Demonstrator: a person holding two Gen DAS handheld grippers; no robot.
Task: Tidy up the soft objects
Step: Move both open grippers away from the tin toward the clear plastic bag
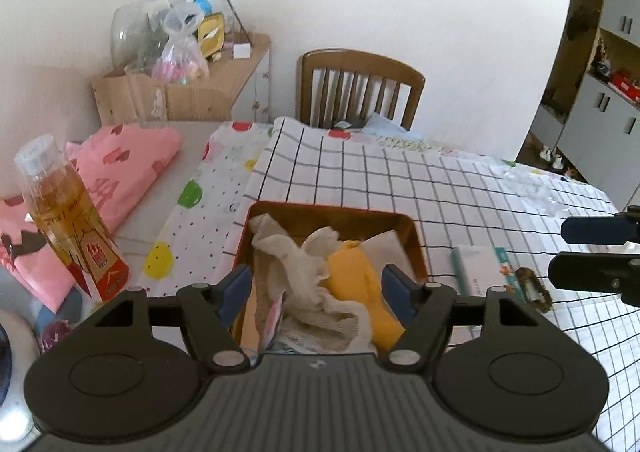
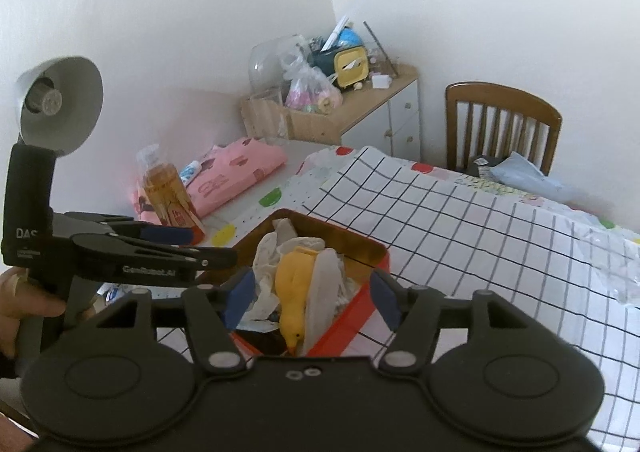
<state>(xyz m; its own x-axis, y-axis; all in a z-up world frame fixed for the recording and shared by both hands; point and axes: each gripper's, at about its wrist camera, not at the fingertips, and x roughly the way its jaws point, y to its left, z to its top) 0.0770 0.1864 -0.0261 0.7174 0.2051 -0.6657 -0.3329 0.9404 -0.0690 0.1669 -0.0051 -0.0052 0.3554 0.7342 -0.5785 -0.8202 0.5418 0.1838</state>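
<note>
The tin [image 1: 416, 240] on the checked surface [image 1: 460, 187] gathers the soft things, so the cloth [image 1: 304, 284] and the yellow toy [image 2: 294, 288] lie bundled inside it. Both grippers hover above, tilted down at it: the left gripper [image 1: 316, 292] has its fingers apart around nothing, and the right gripper [image 2: 312, 298] likewise (a tissue pack [image 1: 480, 268] waits just beside the tin).

Orange-red tin [image 1: 416, 248], gold-brown inside; in it yellow duck toy [image 2: 294, 288], off-white gauze cloth [image 1: 304, 280]. Under tin, white cloth with black grid [image 1: 460, 187]. Left of tin: white cloth with coloured spots [image 1: 192, 211], amber bottle [image 1: 68, 219], pink printed bag [image 1: 120, 167].
</note>
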